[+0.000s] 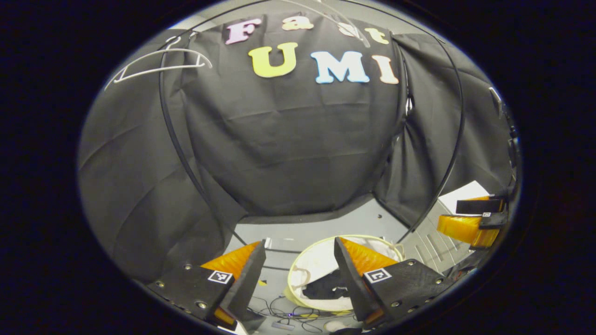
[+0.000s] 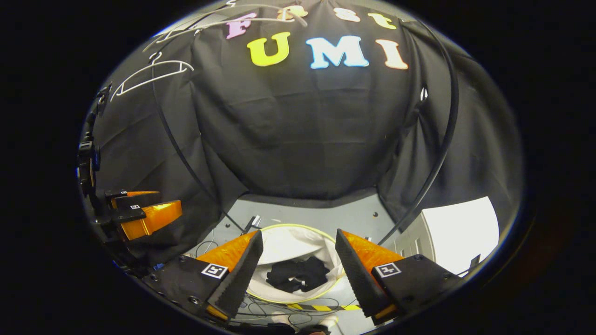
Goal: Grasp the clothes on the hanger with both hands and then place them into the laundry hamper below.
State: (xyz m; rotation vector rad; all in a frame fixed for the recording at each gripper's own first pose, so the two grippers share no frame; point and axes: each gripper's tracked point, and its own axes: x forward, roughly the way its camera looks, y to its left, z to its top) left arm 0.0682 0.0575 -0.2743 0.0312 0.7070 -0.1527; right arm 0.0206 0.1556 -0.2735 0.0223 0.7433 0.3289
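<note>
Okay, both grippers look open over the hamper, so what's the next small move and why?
Probably draw both grippers up and back. The dark garment already lies inside the laundry hamper, the white hanger hangs bare, and the left gripper and right gripper are open, holding nothing.

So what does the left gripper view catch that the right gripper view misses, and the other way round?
Left gripper view: the right gripper sits at its right edge, fingers apart.

Right gripper view: the left gripper sits at its left edge, also open, and striped tape lies on the floor.

Both: the camera's own open fingers at the bottom, the laundry hamper below with dark clothes lying inside it, and a bare white hanger at upper left against the black cloth wall.
</note>
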